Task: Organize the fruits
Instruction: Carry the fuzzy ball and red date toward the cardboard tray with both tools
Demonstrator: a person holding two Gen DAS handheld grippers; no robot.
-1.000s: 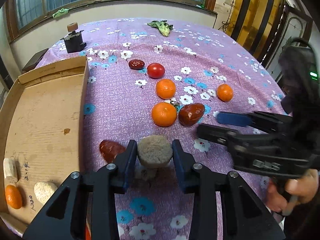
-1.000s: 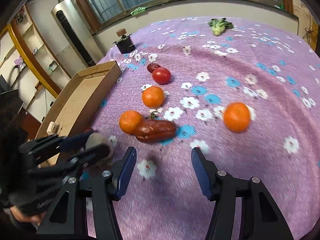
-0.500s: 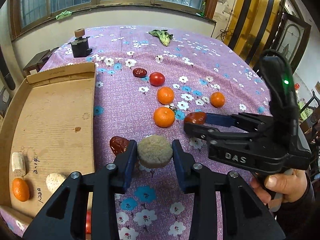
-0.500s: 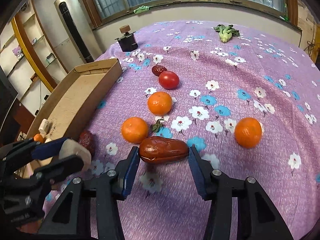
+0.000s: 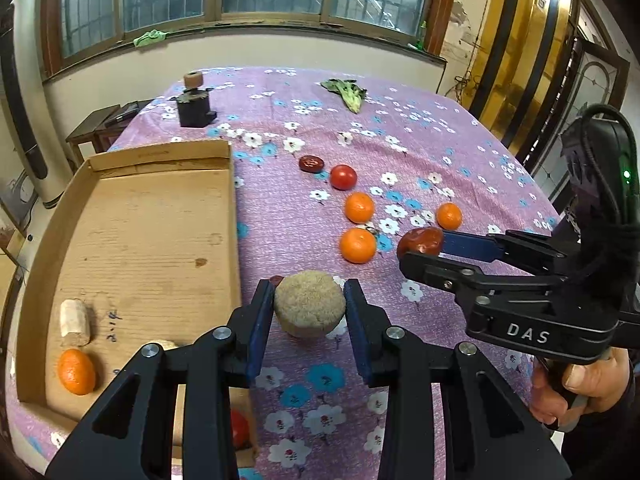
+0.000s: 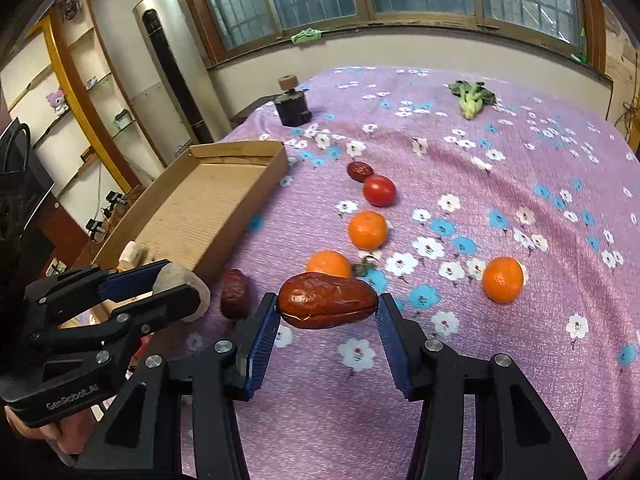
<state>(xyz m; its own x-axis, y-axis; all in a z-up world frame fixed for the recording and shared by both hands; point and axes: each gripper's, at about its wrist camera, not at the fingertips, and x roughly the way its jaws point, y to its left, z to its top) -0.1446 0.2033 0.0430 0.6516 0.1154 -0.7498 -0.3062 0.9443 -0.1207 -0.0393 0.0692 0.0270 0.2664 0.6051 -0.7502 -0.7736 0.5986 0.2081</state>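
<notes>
Fruits getting sorted into the box

Big wrinkly red date (image 6: 328,300) and tan round fruit (image 5: 309,303) are hanging above the cloth; three oranges (image 6: 367,230) are sitting nearby.

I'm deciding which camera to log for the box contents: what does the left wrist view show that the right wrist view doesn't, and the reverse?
Only the left wrist view: the cardboard box's near floor, holding an orange and a pale cylinder.

Only the right wrist view: a wall shelf and a tall standing unit beside the table.

Both: the left gripper shut on a round beige piece, the right gripper shut on a large red date, three loose oranges, a tomato and leafy greens.
</notes>
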